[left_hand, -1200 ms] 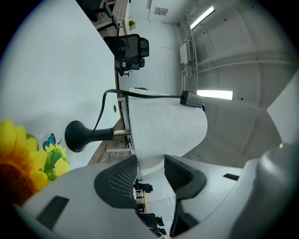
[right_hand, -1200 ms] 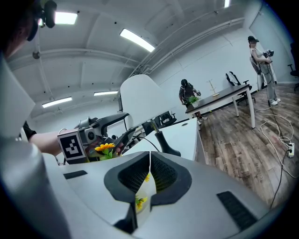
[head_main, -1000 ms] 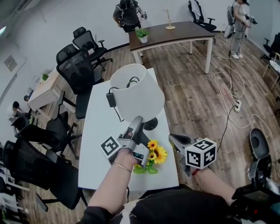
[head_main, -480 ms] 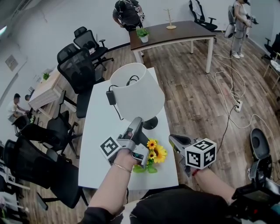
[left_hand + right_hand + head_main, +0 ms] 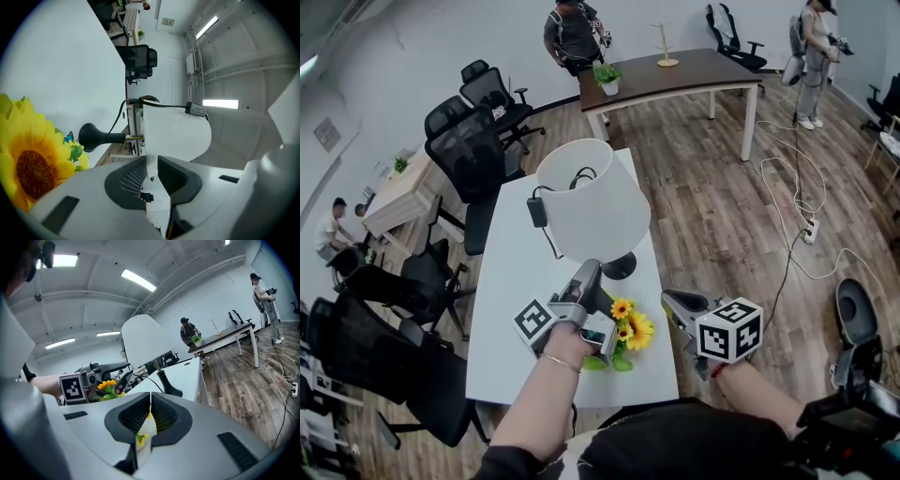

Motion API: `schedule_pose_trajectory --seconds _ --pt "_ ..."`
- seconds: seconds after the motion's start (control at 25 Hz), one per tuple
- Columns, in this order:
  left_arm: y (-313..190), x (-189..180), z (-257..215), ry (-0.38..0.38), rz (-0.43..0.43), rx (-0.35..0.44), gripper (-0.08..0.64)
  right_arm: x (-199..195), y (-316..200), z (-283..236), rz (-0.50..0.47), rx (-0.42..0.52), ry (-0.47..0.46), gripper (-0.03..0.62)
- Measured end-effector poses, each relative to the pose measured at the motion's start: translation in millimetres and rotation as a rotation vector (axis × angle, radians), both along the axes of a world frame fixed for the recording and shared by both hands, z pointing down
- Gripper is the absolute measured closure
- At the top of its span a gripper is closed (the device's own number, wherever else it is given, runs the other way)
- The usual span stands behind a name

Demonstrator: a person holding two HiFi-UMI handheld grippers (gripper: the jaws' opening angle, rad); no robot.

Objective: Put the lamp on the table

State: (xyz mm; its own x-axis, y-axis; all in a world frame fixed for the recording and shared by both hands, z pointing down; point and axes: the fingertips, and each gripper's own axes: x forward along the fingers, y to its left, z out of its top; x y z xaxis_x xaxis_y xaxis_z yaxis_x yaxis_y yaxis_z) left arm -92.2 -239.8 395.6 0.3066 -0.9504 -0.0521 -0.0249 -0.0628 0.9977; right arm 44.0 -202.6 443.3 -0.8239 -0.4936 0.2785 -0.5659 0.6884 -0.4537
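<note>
The lamp stands upright on the white table (image 5: 514,281). It has a white shade (image 5: 592,202) and a black base (image 5: 621,267). A black cable with its adapter (image 5: 538,212) hangs over the shade. My left gripper (image 5: 589,274) points level at the shade's lower rim. In the left gripper view the shade (image 5: 176,136) and base (image 5: 91,137) lie sideways. The left gripper (image 5: 151,171) has just been closing, and the rim sits in the narrow gap left between its jaws. My right gripper (image 5: 672,300) is shut and empty near the table's right edge, and the lamp's shade (image 5: 143,341) shows ahead of it.
Artificial sunflowers (image 5: 630,325) lie on the table under my left hand. Black office chairs (image 5: 469,150) stand to the left. A brown table (image 5: 675,70) with a potted plant (image 5: 607,75) is at the back. Two people stand behind it. Cables (image 5: 797,187) run over the wooden floor.
The left gripper has shifted only slightly at the shade's rim. The lamp, the flowers and the right gripper keep their places.
</note>
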Motion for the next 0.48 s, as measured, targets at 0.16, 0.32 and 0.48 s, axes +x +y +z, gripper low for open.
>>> schedule_pose_trajectory --seconds 0.16,0.32,0.48 --pt "2.9 0.2 -6.0 -0.020 0.003 0.023 0.489 1.0 2.1 -0.9 -0.005 0.000 -0.001 0.571" --pt "5.0 -1.2 -15.1 -0.025 -0.005 0.039 0.491 -0.7 2.4 -7.8 -0.016 0.007 -0.006 0.571" --pt "8.3 -5.5 -19.1 -0.014 -0.027 0.047 0.508 -3.6 4.4 -12.8 -0.030 0.020 -0.003 0.571"
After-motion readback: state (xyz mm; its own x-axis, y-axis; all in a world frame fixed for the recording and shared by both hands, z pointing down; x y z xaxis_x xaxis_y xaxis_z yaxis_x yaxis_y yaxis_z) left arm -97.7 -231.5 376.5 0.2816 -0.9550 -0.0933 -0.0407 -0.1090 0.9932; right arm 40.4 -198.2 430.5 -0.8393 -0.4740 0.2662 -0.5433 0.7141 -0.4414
